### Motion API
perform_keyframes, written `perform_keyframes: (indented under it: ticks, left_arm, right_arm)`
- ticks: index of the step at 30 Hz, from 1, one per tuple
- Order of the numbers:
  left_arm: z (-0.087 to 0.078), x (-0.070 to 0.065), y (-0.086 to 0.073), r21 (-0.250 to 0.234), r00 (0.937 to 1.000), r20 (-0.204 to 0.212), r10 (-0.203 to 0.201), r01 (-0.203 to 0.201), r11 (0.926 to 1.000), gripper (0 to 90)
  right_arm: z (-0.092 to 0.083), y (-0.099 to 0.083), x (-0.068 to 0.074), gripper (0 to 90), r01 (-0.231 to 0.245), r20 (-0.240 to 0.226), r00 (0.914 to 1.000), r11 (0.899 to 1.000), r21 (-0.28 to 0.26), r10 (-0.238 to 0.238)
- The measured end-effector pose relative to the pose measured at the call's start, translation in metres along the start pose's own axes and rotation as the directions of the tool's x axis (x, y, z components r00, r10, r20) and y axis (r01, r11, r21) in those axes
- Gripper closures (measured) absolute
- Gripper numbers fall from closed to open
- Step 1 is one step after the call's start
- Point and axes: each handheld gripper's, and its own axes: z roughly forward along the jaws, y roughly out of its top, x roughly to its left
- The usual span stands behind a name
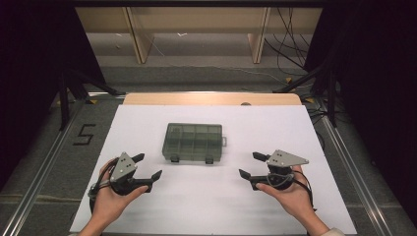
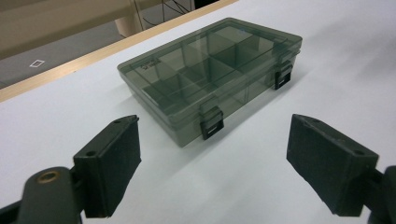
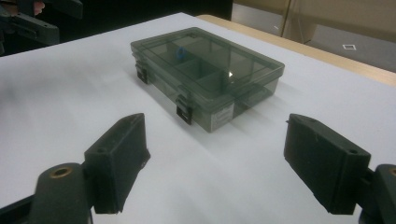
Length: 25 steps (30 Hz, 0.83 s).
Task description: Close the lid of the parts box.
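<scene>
I see a smoky grey plastic box [image 1: 194, 142] lying flat on the white surface [image 1: 211, 206], a little toward the far side of the middle, with its lid closed. It has several compartments inside, which I can see through the lid, and two dark latches [image 2: 212, 123] on the long side that faces me. In the right gripper view there is something small and blue [image 3: 179, 52] inside one compartment, but I cannot tell what it is. My left gripper [image 1: 146, 166] is at the near left of the box, held in the left hand [image 1: 110, 199], and its fingers [image 2: 109, 165] are wide open with nothing between them. My right gripper [image 1: 252, 165] is at the near right of the box, held in the right hand [image 1: 290, 194], and its fingers [image 3: 119, 161] are also wide open and hold nothing. Both grippers point toward the box from either side, but they are apart from it and do not touch it. In each gripper view the box lies ahead, beyond the fingertips, with bare white surface between. Beyond the white sheet, a strip of light wood [image 1: 211, 99] runs along the far edge.
</scene>
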Motion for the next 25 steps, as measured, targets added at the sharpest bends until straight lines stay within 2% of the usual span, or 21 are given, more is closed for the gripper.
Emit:
perform_keyframes:
  ticks: [1,2,4,5,7,10,12,13,14,15,16,18,20,21,22,23,24,25]
  left_arm:
    - [-0.001,0.001,-0.001,-0.003,1.0000,0.000,-0.003,0.003,1.0000,16.9]
    - [-0.003,0.002,-0.001,-0.003,1.0000,-0.007,-0.006,0.006,1.0000,16.8]
    - [-0.005,0.004,-0.002,-0.007,0.9999,-0.010,-0.013,0.013,0.9999,16.7]
    - [-0.007,0.006,-0.003,-0.004,0.9999,-0.012,-0.002,0.002,1.0000,16.6]
    - [-0.008,0.006,-0.006,0.000,0.9997,-0.014,-0.021,0.021,0.9998,16.5]
    - [-0.010,0.007,-0.007,0.005,0.9996,-0.019,-0.020,0.020,0.9998,16.4]
    - [-0.010,0.007,-0.008,0.004,0.9995,-0.020,-0.023,0.023,0.9997,16.5]
    - [-0.010,0.007,-0.008,0.005,0.9995,-0.019,-0.023,0.023,0.9997,16.5]
    - [-0.009,0.007,-0.008,0.005,0.9996,-0.019,-0.022,0.022,0.9997,16.5]
    - [-0.008,0.007,-0.008,0.002,0.9996,-0.015,-0.023,0.023,0.9997,16.5]
    - [-0.008,0.006,-0.008,0.004,0.9997,-0.012,-0.023,0.023,0.9997,16.4]
    - [-0.007,0.006,-0.008,0.007,0.9998,-0.014,-0.012,0.012,0.9999,16.4]
    - [-0.006,0.005,-0.008,0.009,0.9997,-0.012,-0.019,0.020,0.9998,16.5]
    - [-0.006,0.006,-0.008,0.008,1.0000,-0.007,-0.005,0.006,1.0000,16.5]
    - [-0.006,0.006,-0.008,0.015,0.9998,-0.016,-0.010,0.010,0.9998,16.5]
    - [-0.005,0.006,-0.009,0.014,0.9997,-0.013,-0.019,0.019,0.9997,16.5]
    - [-0.005,0.006,-0.009,0.015,0.9999,-0.009,-0.010,0.010,0.9998,16.5]
    - [-0.004,0.006,-0.009,0.014,0.9998,-0.008,-0.018,0.018,0.9997,16.5]
  right_arm:
    - [-0.003,-0.001,-0.001,21.7,0.004,0.007,1.0000,1.000,0.004,-0.004]
    - [-0.004,-0.002,-0.002,21.4,0.011,0.011,0.9999,1.000,-0.017,-0.011]
    - [-0.009,-0.003,-0.002,21.0,-0.003,0.005,1.0000,1.000,0.005,0.003]
    - [-0.011,-0.004,-0.002,20.8,-0.002,0.010,0.9999,1.000,0.003,0.002]
    - [-0.014,-0.006,-0.004,20.5,0.008,0.025,0.9997,1.000,-0.004,-0.008]
    - [-0.018,-0.009,-0.004,20.2,-0.003,0.019,0.9998,1.000,0.007,0.003]
    - [-0.021,-0.011,-0.005,20.2,0.003,0.039,0.9992,1.000,-0.007,-0.002]
    - [-0.022,-0.011,-0.004,20.2,-0.007,0.033,0.9994,1.000,-0.002,0.007]
    - [-0.023,-0.012,-0.004,20.1,-0.016,0.018,0.9997,1.000,-0.004,0.016]
    - [-0.024,-0.013,-0.005,20.1,-0.012,0.027,0.9996,1.000,0.003,0.012]
    - [-0.024,-0.013,-0.006,20.0,0.005,0.042,0.9991,1.000,-0.013,-0.004]
    - [-0.024,-0.013,-0.005,19.9,-0.014,0.029,0.9995,1.000,0.001,0.014]
    - [-0.024,-0.013,-0.004,19.8,-0.013,0.026,0.9996,1.000,-0.004,0.013]
    - [-0.024,-0.013,-0.004,19.8,-0.012,0.026,0.9996,1.000,-0.006,0.013]
    - [-0.023,-0.014,-0.004,19.8,-0.015,0.024,0.9996,1.000,-0.021,0.015]
    - [-0.024,-0.014,-0.005,19.8,-0.011,0.034,0.9993,1.000,-0.004,0.012]
    - [-0.024,-0.014,-0.005,19.8,-0.011,0.035,0.9993,1.000,-0.004,0.011]
    - [-0.024,-0.014,-0.005,19.8,-0.012,0.035,0.9993,1.000,-0.004,0.012]
